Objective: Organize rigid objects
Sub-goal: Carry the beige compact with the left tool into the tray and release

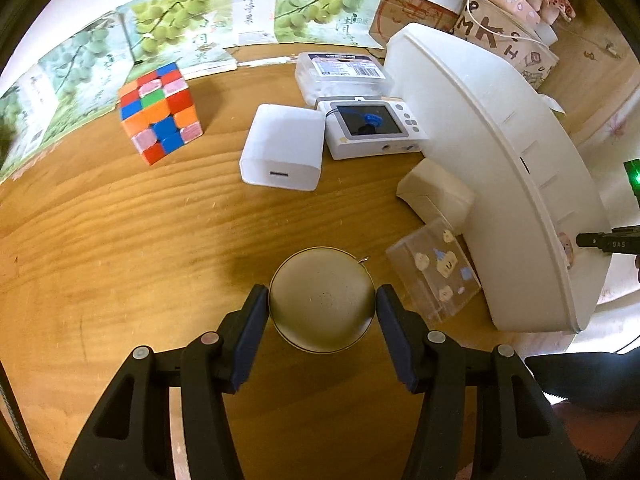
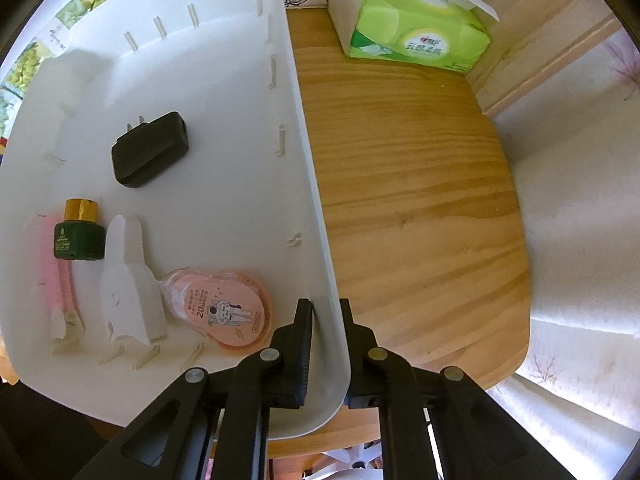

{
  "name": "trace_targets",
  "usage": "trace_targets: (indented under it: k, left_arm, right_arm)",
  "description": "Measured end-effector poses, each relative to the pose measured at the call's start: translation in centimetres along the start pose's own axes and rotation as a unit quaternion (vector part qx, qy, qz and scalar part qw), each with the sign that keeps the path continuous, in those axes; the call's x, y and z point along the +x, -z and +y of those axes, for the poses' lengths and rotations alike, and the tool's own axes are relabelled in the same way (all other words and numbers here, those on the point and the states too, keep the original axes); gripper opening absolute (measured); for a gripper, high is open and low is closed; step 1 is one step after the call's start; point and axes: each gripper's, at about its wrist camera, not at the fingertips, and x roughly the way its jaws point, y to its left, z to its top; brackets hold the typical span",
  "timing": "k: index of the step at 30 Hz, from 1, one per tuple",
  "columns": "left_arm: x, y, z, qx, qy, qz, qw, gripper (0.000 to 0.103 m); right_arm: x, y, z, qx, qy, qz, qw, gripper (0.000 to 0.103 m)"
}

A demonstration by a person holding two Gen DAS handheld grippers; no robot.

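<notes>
My left gripper (image 1: 322, 304) is shut on a round gold tin (image 1: 322, 300), its pads against both sides, just above the wooden table. A white bin (image 1: 500, 140) stands to the right. My right gripper (image 2: 325, 312) is shut on the white bin's side wall (image 2: 316, 240), one finger inside and one outside. Inside the bin lie a black plug adapter (image 2: 150, 148), a green bottle with gold cap (image 2: 78, 232), a white plug (image 2: 128, 284), a pink correction tape (image 2: 224, 308) and a pink tool (image 2: 60, 280).
On the table lie a Rubik's cube (image 1: 160, 112), a white charger (image 1: 282, 148), a small white camera (image 1: 372, 128), a clear plastic box (image 1: 340, 76), a cream case (image 1: 436, 192) and a clear sticker case (image 1: 434, 272). A green tissue pack (image 2: 408, 20) lies beyond the bin.
</notes>
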Motion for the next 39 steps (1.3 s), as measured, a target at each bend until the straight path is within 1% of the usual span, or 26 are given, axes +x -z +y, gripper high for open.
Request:
trace_targets:
  k: [4,9,18,29,39]
  left_arm:
    - [-1.2,0.6,-0.8,-0.015,-0.012,-0.012,0.9997,0.059]
    - [-2.9,0.9,-2.0,-0.035,-0.017,-0.034,0.9987,0.059]
    - [-5.3,0.6,-5.6,-0.057,-0.024,-0.066,0.9959,0.059]
    - [-7.4,0.6,-10.5,-0.058,-0.026,-0.099,0.9931,0.059]
    - [-7.2,-0.4,-14.7,-0.055,-0.024,-0.113,0.9917,0.059]
  right_arm:
    - [0.0,-0.1,-0.1,-0.021,-0.007,-0.002,1.000,0.010]
    - [0.0,-0.1,-0.2,-0.050,-0.017,-0.004,0.999,0.010]
    - [-0.1,-0.1,-0.3,-0.086,-0.042,0.001,0.995,0.008]
    - [-0.8,-0.2,-0.5,-0.140,-0.064,-0.013,0.988,0.007]
    - [-1.2,-0.4,-0.3,-0.206,-0.064,-0.022,0.976,0.007]
